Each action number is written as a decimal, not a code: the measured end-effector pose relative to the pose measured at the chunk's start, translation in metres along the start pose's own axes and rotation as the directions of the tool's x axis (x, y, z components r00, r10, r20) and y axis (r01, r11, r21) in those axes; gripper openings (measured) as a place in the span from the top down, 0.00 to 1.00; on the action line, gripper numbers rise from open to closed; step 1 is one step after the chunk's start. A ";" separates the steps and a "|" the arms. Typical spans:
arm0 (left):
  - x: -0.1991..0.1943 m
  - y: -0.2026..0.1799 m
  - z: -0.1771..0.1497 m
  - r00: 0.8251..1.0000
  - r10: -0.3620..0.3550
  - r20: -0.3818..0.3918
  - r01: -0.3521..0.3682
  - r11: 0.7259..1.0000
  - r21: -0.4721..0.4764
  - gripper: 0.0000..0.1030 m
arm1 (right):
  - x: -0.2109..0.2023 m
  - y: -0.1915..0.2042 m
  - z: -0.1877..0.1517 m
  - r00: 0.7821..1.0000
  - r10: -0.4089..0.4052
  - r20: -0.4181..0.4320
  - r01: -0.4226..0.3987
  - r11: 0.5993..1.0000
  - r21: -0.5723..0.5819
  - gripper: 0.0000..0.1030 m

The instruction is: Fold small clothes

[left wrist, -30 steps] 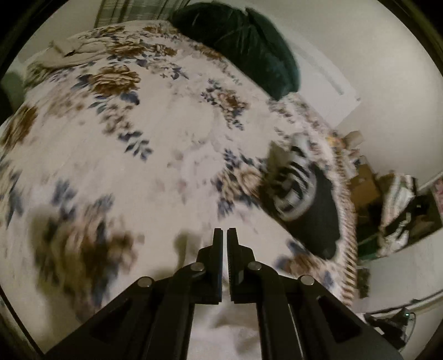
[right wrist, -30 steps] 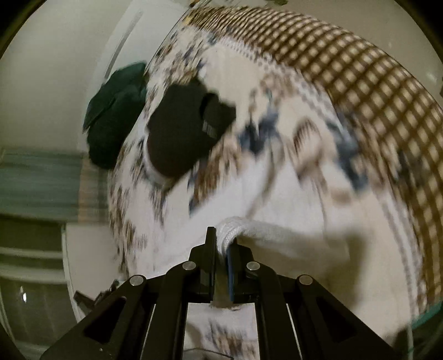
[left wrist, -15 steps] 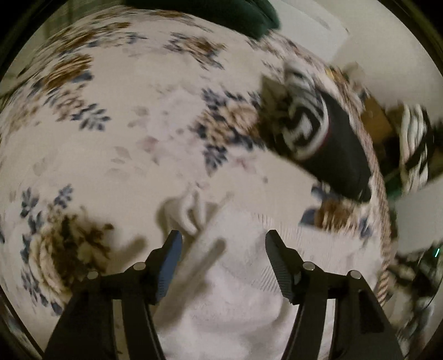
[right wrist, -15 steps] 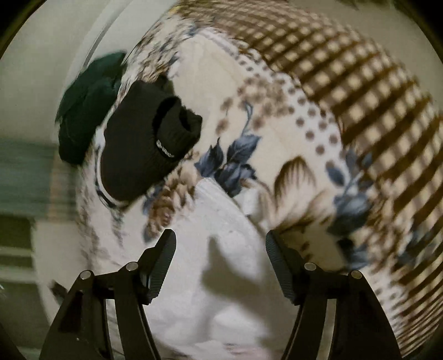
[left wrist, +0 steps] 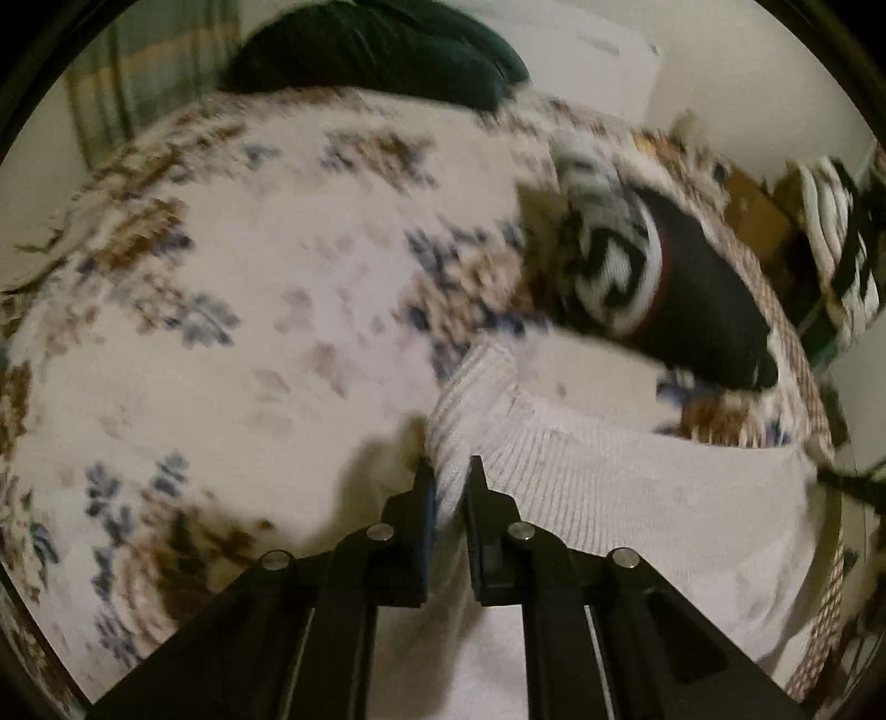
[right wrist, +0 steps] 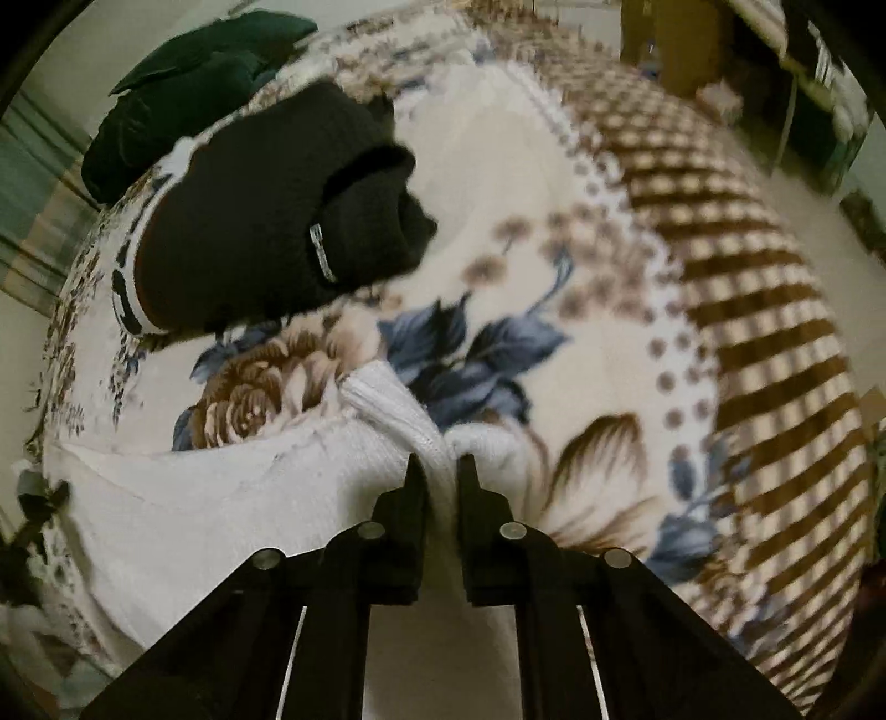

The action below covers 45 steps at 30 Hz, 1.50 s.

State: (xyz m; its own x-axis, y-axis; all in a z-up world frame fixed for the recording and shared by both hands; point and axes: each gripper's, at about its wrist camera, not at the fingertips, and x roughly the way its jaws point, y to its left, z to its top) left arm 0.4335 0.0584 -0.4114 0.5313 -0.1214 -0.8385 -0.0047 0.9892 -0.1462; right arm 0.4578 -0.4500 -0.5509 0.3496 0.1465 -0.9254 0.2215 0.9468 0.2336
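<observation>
Left gripper (left wrist: pixel 449 483) is clamped tight on a bunched edge of the white ribbed knit cloth (left wrist: pixel 637 498). Right gripper (right wrist: pixel 440 476) pinches another bunched edge of the same white cloth, w/ both black tips squeezing it. The cloth lies on the flowery cream blanket (left wrist: pixel 249 332) on the bed. Just past it sits a folded black & white knit top (right wrist: pixel 249 232). A dark green pillow (left wrist: pixel 376 50) is at the far end.

White ribbed garment (left wrist: pixel 637 471) (bunched) on bed

White ribbed garment (left wrist: pixel 637 487); black folded garment (right wrist: pixel 249 238); cream blanket (right wrist: pixel 554 310) with brown-blue flowers.
</observation>
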 end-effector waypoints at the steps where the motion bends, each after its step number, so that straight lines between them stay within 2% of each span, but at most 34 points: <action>1: -0.004 0.005 0.005 1.000 -0.002 0.012 0.002 1.000 -0.018 0.93 | -0.005 0.000 -0.001 1.000 -0.011 0.018 0.011 1.000 0.008 0.91; 4: 0.009 0.017 0.019 1.000 -0.018 -0.004 0.018 0.998 -0.068 0.93 | -0.020 -0.004 0.001 0.997 -0.024 0.069 0.021 0.999 0.049 0.92; 6: 0.033 0.019 0.027 0.998 -0.024 -0.052 0.020 0.996 -0.085 0.93 | -0.020 -0.004 0.007 0.997 -0.034 0.068 0.029 0.997 0.076 0.92; 7: 0.048 0.019 0.029 0.996 -0.030 -0.084 0.022 0.996 -0.089 0.92 | -0.015 -0.006 0.011 0.998 -0.036 0.055 0.031 0.995 0.091 0.92; 8: 0.070 0.019 0.030 0.988 -0.036 -0.148 0.024 0.997 -0.079 0.92 | -0.006 -0.007 0.014 0.999 -0.037 0.028 0.034 0.994 0.103 0.92; 9: 0.082 0.019 0.030 0.981 -0.031 -0.189 0.015 0.996 -0.085 0.91 | 0.009 -0.013 0.018 0.999 -0.031 -0.028 0.034 0.991 0.131 0.92; 11: 0.096 0.022 0.030 0.969 -0.048 -0.241 0.021 0.994 -0.111 0.86 | 0.026 -0.022 0.023 0.997 -0.021 -0.080 0.035 0.984 0.175 0.91; 12: 0.095 0.022 0.031 0.965 -0.049 -0.256 0.021 0.994 -0.110 0.84 | 0.030 -0.023 0.025 0.995 -0.014 -0.098 0.032 0.984 0.178 0.86; 13: 0.088 0.022 0.033 0.967 -0.040 -0.250 0.015 0.995 -0.103 0.73 | 0.029 -0.022 0.026 0.994 -0.014 -0.112 0.035 0.983 0.183 0.83; 14: 0.077 0.021 0.036 0.973 -0.023 -0.228 0.001 0.996 -0.095 0.63 | 0.019 -0.019 0.027 0.996 -0.014 -0.091 0.031 0.983 0.179 0.78; 15: 0.062 0.021 0.041 0.981 -0.019 -0.194 0.001 0.995 -0.095 0.60 | 0.009 -0.013 0.028 0.998 -0.016 -0.063 0.025 0.987 0.156 0.64; 16: 0.051 0.021 0.044 0.985 -0.015 -0.170 -0.002 0.995 -0.099 0.55 | 0.000 -0.006 0.029 0.999 -0.021 -0.037 0.025 0.991 0.128 0.55; 17: 0.041 0.020 0.048 0.989 -0.013 -0.144 -0.002 0.995 -0.101 0.45 | -0.009 0.002 0.029 1.000 -0.019 -0.012 0.020 0.995 0.097 0.46; 19: 0.032 0.012 0.056 0.993 -0.026 -0.115 0.016 0.996 -0.088 0.38 | -0.014 0.023 0.030 1.000 0.014 -0.017 -0.014 1.000 0.028 0.45; 21: 0.043 -0.005 0.062 0.989 -0.046 -0.144 0.040 0.998 -0.042 0.38 | 0.001 0.046 0.032 0.997 0.032 -0.075 -0.034 0.999 -0.026 0.45; 25: 0.082 -0.041 0.059 0.971 -0.027 -0.238 0.052 0.994 0.096 0.38 | 0.049 0.084 0.032 0.985 0.023 -0.173 -0.042 0.994 -0.103 0.45; 26: 0.093 -0.049 0.055 0.963 -0.016 -0.270 0.055 0.989 0.136 0.38 | 0.069 0.093 0.030 0.971 0.030 -0.239 -0.058 0.992 -0.109 0.46; 27: 0.099 -0.054 0.051 0.958 0.001 -0.286 0.047 0.985 0.163 0.38 | 0.079 0.099 0.027 0.965 0.019 -0.263 -0.052 0.992 -0.117 0.61; 28: 0.103 -0.057 0.047 0.955 0.011 -0.295 0.045 0.982 0.182 0.38 | 0.081 0.104 0.024 0.971 -0.007 -0.240 -0.027 0.990 -0.137 0.82; 29: 0.104 -0.060 0.044 0.954 0.010 -0.300 0.050 0.980 0.192 0.38 | 0.080 0.107 0.022 0.977 -0.036 -0.210 0.003 0.988 -0.157 0.95; 33: 0.097 -0.060 0.042 0.961 0.008 -0.276 0.053 0.975 0.214 0.38 | 0.054 0.111 0.021 0.995 -0.067 -0.071 0.056 0.988 -0.147 0.95; 38: 0.103 -0.051 0.044 0.956 0.012 -0.292 0.047 0.980 0.194 0.38 | 0.026 0.102 0.037 0.996 -0.073 0.049 0.076 0.995 -0.067 0.96; 41: 0.105 -0.049 0.047 0.958 0.018 -0.285 0.043 0.977 0.207 0.38 | 0.022 0.102 0.051 0.994 -0.081 0.076 0.085 0.995 -0.052 0.96; 45: 0.125 -0.047 0.044 0.949 0.041 -0.312 0.033 0.973 0.228 0.38 | 0.035 0.102 0.065 0.991 -0.117 0.063 0.121 0.991 -0.062 0.96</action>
State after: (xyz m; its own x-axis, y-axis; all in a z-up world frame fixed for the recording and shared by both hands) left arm 0.5372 0.0006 -0.4864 0.2395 -0.0999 -0.9657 0.2061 0.9773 -0.0500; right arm 0.5517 -0.3672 -0.5402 0.3784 0.0164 -0.9255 0.2055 0.9734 0.1013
